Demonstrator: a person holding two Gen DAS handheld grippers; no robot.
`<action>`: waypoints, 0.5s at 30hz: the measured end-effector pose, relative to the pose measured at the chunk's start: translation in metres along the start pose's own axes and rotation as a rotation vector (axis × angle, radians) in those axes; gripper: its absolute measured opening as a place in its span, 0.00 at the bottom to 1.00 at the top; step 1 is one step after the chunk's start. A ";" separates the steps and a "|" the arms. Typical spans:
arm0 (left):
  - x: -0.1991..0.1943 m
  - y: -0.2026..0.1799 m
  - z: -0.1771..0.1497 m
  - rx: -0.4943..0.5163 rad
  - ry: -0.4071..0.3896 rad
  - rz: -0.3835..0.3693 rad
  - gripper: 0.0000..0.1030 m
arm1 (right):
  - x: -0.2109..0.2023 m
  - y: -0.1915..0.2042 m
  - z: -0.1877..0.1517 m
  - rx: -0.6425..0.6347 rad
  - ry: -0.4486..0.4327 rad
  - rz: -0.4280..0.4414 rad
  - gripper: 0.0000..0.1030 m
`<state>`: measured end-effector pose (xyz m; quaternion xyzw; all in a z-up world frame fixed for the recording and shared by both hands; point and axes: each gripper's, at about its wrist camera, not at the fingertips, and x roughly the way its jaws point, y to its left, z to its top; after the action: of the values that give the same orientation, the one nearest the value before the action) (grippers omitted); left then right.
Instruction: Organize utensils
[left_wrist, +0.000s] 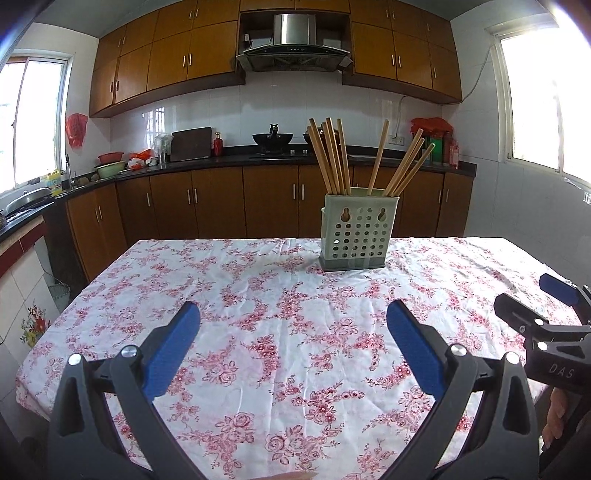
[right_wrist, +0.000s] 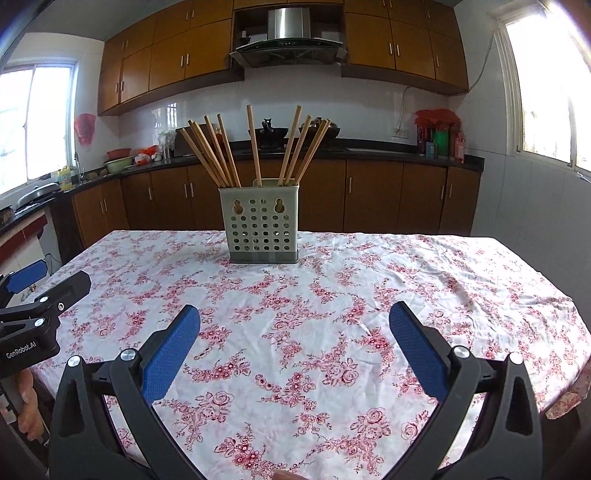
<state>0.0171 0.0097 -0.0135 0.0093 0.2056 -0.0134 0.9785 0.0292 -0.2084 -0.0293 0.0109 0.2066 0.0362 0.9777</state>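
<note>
Both grippers hang over the near part of the table with nothing in them: my left gripper (left_wrist: 293, 345) has its blue pads spread wide, and my right gripper (right_wrist: 294, 345) is spread just the same. Each shows at the edge of the other's view, side by side and apart.

Ahead of them, toward the far edge of the table, stands the perforated holder (left_wrist: 357, 230), upright, with the chopsticks (left_wrist: 330, 157) all standing in it: a bunch leaning left, one near the middle, a few leaning right. I see no loose utensil on the cloth, so I judge the sorting done or nearly so. If anything remains, it would be straightening the fanned sticks, which calls for reaching forward and closing lightly on the tops without tipping the holder.

Covering the table is a tablecloth (left_wrist: 258, 332), white with pink roses, slightly wrinkled. Around it is a kitchen: a window and sink at the left, brown cabinets (left_wrist: 207, 206) along the far wall, a range hood (left_wrist: 293, 44) above a wok, and a bright window at the right.
</note>
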 end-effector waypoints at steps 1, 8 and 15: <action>0.000 0.000 0.000 0.000 0.001 0.000 0.96 | 0.000 -0.001 0.000 0.001 0.001 0.001 0.98; 0.002 -0.001 -0.001 -0.005 0.010 -0.001 0.96 | 0.002 -0.002 -0.001 0.017 0.014 -0.002 0.98; 0.002 0.000 0.000 -0.006 0.011 -0.002 0.96 | 0.002 -0.004 0.000 0.020 0.014 -0.002 0.98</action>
<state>0.0190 0.0094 -0.0149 0.0061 0.2112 -0.0138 0.9773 0.0309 -0.2122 -0.0300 0.0202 0.2140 0.0334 0.9760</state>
